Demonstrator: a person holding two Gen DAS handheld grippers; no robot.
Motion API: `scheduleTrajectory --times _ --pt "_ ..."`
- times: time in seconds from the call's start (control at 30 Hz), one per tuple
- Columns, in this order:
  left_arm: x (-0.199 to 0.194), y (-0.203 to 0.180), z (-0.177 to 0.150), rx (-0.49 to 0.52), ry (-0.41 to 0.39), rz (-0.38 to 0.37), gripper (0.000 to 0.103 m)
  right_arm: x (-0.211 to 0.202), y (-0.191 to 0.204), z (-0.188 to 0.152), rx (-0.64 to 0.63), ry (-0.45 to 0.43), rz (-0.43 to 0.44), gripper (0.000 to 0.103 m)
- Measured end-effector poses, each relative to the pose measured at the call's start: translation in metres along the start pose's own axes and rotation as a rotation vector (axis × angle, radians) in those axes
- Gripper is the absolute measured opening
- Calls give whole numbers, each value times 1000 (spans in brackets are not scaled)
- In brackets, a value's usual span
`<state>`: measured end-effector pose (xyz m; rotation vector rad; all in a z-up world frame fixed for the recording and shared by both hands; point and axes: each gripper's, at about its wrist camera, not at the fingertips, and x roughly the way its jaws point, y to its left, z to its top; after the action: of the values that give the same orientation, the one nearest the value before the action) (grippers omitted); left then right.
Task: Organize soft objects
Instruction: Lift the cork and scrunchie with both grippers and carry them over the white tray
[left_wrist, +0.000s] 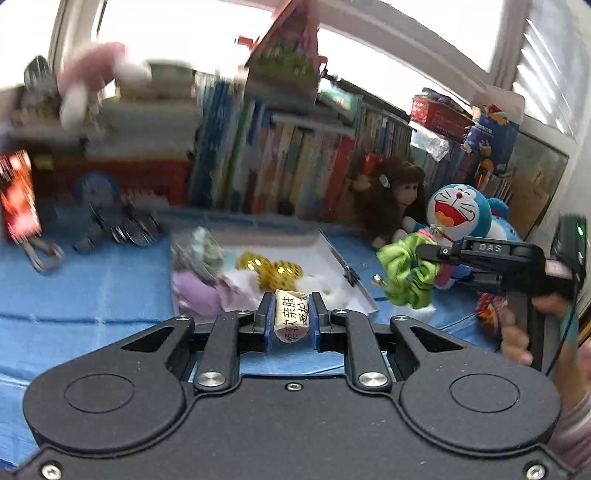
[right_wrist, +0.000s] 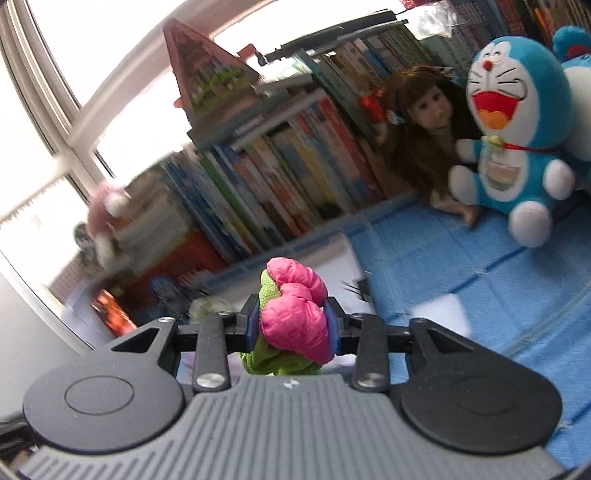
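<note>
While the left gripper (left_wrist: 291, 320) hangs above the blue-cloth-covered counter (left_wrist: 92, 280), its jaws are closed on a small cream-wrapped soft pack printed with dark characters (left_wrist: 290, 314), which stands between the blue pads with its printed face toward the camera. Beyond it a shallow white tray (left_wrist: 347, 275) lies on the cloth and holds a lilac cloth bundle (left_wrist: 199, 291), a grey-green crumpled piece (left_wrist: 201, 249), shiny gold dotted balls (left_wrist: 269, 269) and white fluff (left_wrist: 332, 291). To the right in the left wrist view, the right gripper (left_wrist: 424, 254) reaches in, carried by a person's hand (left_wrist: 517, 332), with a bright green satin scrunchie (left_wrist: 404, 275) hanging at its tip. The right wrist view shows the right gripper (right_wrist: 291, 323) with its jaws clamped on a puffy pink padded piece joined to green knit fabric (right_wrist: 295, 314), lifted clear of the cloth. A blue and white cat plush toy (right_wrist: 513, 147) sits on the counter at the far right, just beside a brown-haired doll (right_wrist: 424, 122), both in front of a row of upright books (right_wrist: 266, 177). A pink plush toy (left_wrist: 92, 77) rests high on the left, blurred.
</note>
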<state>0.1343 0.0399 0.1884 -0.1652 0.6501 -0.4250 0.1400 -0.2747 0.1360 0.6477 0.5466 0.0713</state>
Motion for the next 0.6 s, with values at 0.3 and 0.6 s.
scheduleTrajectory --times 0.3,0.6 --pt "83 23 24 -119 171 25 17 43 36 0 -115 73 35 41" --pt "141 47 30 -112 254 178 18 99 59 -18 -212 207 32 42"
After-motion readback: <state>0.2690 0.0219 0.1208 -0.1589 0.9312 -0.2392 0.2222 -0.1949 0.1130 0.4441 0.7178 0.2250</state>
